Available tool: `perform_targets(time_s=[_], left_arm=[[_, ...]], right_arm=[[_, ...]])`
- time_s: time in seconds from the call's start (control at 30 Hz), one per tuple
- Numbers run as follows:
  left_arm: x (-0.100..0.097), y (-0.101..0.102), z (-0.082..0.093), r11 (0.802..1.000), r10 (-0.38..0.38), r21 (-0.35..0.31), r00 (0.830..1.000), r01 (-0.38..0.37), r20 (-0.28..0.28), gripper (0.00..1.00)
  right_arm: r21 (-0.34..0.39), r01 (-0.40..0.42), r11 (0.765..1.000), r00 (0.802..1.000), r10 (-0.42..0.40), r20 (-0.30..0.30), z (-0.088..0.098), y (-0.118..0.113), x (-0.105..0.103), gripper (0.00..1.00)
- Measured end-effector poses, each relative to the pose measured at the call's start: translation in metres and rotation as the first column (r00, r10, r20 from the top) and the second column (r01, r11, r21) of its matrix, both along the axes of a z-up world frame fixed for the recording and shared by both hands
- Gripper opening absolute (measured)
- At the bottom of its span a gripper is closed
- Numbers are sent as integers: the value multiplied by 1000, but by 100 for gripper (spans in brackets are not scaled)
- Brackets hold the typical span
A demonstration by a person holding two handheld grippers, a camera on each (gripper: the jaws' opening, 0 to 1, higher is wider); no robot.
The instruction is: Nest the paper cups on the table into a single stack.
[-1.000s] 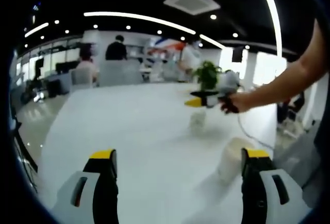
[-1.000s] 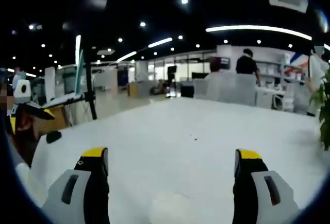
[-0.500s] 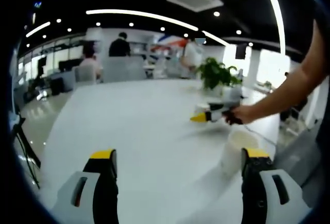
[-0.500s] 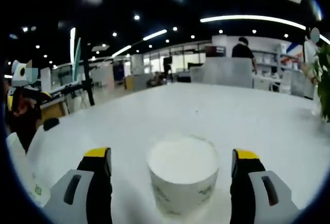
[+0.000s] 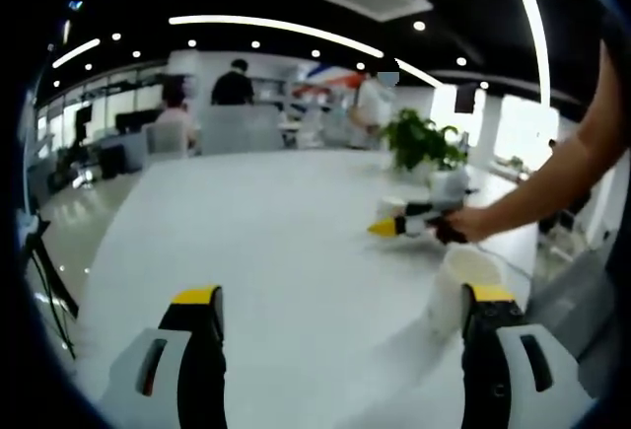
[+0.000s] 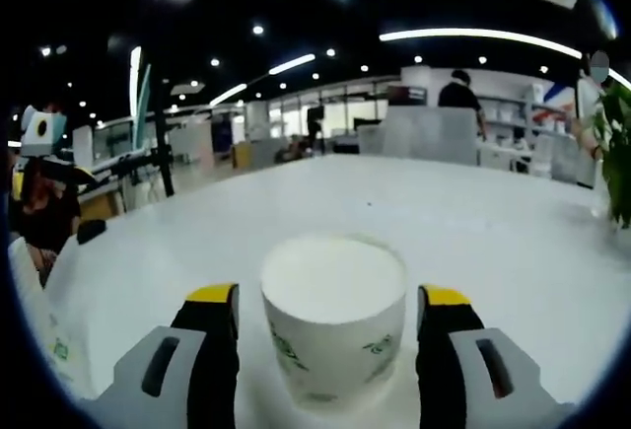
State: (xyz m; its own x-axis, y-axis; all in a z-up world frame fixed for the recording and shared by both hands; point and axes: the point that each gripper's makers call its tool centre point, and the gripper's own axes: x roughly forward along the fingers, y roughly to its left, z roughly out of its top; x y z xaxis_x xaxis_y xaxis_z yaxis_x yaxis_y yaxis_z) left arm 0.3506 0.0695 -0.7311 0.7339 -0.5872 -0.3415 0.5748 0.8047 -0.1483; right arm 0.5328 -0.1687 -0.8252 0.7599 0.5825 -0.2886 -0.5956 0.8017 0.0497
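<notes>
While fingers (image 6: 213,313) flank cup (image 6: 333,321) (untouched), table (image 6: 493,242) open beyond.

Paper cup (image 5: 463,286) at lower right of left gripper view partly hidden behind that view's own jaw. Second cup (image 6: 39,325) cut off at left edge of right gripper view. Green print on centre cup (image 6: 333,325) too blurred to read.

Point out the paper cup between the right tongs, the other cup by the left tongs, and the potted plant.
Paper cup (image 6: 333,335): right gripper view, side wall.
Second paper cup (image 5: 455,286): left gripper view, side wall.
Potted plant (image 5: 419,138): left gripper view, leaves.
</notes>
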Motion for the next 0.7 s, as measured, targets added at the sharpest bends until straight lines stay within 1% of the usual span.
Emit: perform_targets(time_s=[0.1, 0.23, 0.33, 0.43, 0.7], left_arm=[[0, 0, 0, 1000, -2, 0, 1000, 2, -1, 98], [-1, -1, 0, 1000, -1, -1, 1000, 1, -3, 98], [-2, -2, 0, 1000, -3, -3, 1000, 3, -3, 98], [-3, -2, 0, 1000, -4, -1, 1000, 4, -3, 98], [-4, -2, 1, 1000, -4, -1, 1000, 4, 1, 98]], right_arm=[[-7, -1, 1000, 1000, 1, 5, 1, -1, -3, 61], [-13, 5, 1000, 1000, -5, 2, 2, -1, -3, 45], [-29, 1, 1000, 1000, -1, 9, 0, -3, -2, 43], [-37, 0, 999, 1000, 1, 14, 1, -2, -4, 42], [-16, -7, 1000, 1000, 7, 11, 12, 2, -1, 41]])
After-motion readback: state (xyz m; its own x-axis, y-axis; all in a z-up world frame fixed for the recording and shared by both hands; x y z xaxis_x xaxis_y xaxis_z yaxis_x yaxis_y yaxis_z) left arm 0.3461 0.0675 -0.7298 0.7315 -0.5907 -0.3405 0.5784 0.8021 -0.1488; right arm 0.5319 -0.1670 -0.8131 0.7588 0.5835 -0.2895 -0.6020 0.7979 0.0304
